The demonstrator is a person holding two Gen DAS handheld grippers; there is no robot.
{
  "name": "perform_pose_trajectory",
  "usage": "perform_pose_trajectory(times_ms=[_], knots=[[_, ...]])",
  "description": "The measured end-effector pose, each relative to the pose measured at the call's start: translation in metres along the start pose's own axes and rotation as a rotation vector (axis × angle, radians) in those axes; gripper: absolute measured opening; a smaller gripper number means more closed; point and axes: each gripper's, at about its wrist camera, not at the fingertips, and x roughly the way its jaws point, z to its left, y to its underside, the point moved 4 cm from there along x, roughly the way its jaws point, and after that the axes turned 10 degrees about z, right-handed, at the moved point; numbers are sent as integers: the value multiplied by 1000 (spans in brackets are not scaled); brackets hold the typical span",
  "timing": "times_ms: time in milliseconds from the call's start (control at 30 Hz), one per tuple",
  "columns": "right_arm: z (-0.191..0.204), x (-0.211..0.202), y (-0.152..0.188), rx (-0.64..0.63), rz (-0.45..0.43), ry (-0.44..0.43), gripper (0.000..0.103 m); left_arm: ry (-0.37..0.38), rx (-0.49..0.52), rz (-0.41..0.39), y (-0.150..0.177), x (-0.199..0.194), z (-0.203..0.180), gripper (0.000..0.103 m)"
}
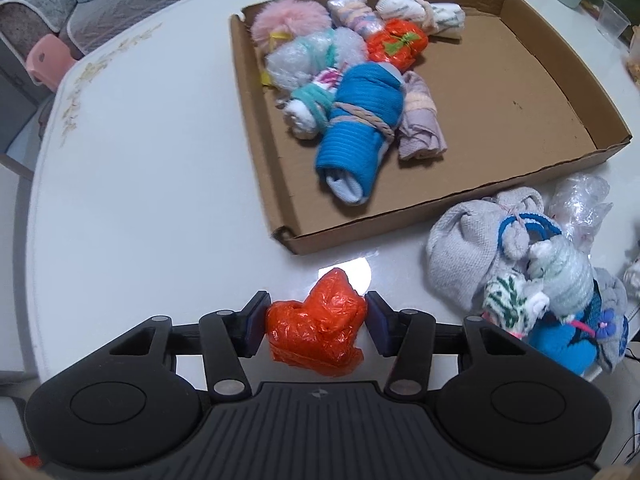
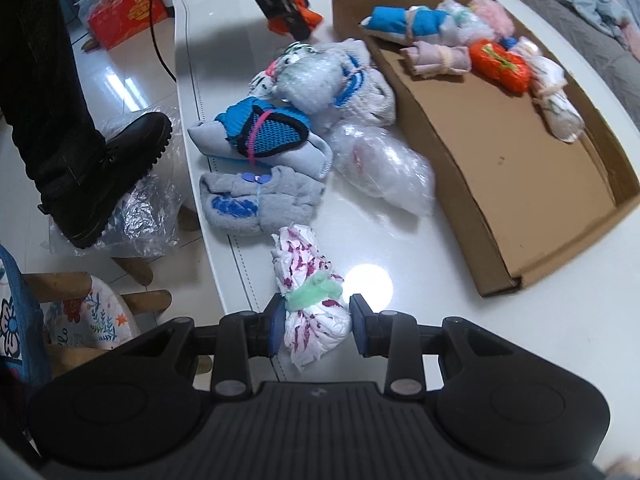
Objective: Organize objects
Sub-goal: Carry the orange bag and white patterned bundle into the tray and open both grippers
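Left tool clamped on an orange plastic bundle, both pads pressed into its sides, held over the white table just short of the near corner of the cardboard tray. From the right wrist view the same left tool shows at 12 o'clock with the orange bundle in it, beside the tray's near end.

Right tool clamped on a white pink-patterned cloth roll tied with a green band; roll sits near the table edge, its far end sticking out toward 12 o'clock.

Tray contents, left wrist view, packed at its 10 to 12 o'clock side: pink fluffy bundle, bubble-wrap bundle, blue sock roll tied with cord, lilac cloth roll touching it at 3 o'clock, orange bundle with green tie, white printed roll. Right half of tray floor is bare cardboard.

Loose pile on table outside the tray, at 3 o'clock in left view: grey cloth bundle, clear plastic bag, green-striped roll. In right view: blue mesh bundle, grey cloth with blue print, clear bag.

Black boot on the floor at 9 o'clock.
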Motion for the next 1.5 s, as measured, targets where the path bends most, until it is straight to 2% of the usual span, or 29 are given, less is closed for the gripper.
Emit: perform_pose_trajectory(times_ms=[100, 267, 433, 567, 633, 733, 900, 1000, 1200, 1500], knots=[[-1, -4, 1, 3, -8, 10, 31, -6, 3, -22, -2, -15, 4, 57], [-26, -33, 5, 93, -88, 47, 31, 14, 46, -158, -22, -58, -6, 57], [-85, -70, -2, 251, -185, 180, 31, 85, 92, -306, -67, -94, -35, 57], [-137, -79, -30, 348, -241, 252, 31, 143, 134, -363, -122, -96, -72, 57], [-157, -75, -44, 388, -262, 277, 31, 187, 140, -363, -152, -83, -90, 57], [-179, -63, -67, 402, -262, 301, 31, 204, 181, -345, -190, -56, -115, 57], [-204, -39, -68, 414, -209, 310, 30, 190, 264, -299, -221, -8, -142, 57], [-216, -31, -64, 431, -197, 295, 30, 180, 270, -307, -229, 6, -142, 58], [-227, -14, -73, 402, -161, 272, 30, 73, 355, -342, -245, 11, -138, 56], [-234, 9, -78, 336, -113, 244, 30, 54, 529, -357, -253, 15, -144, 54]])
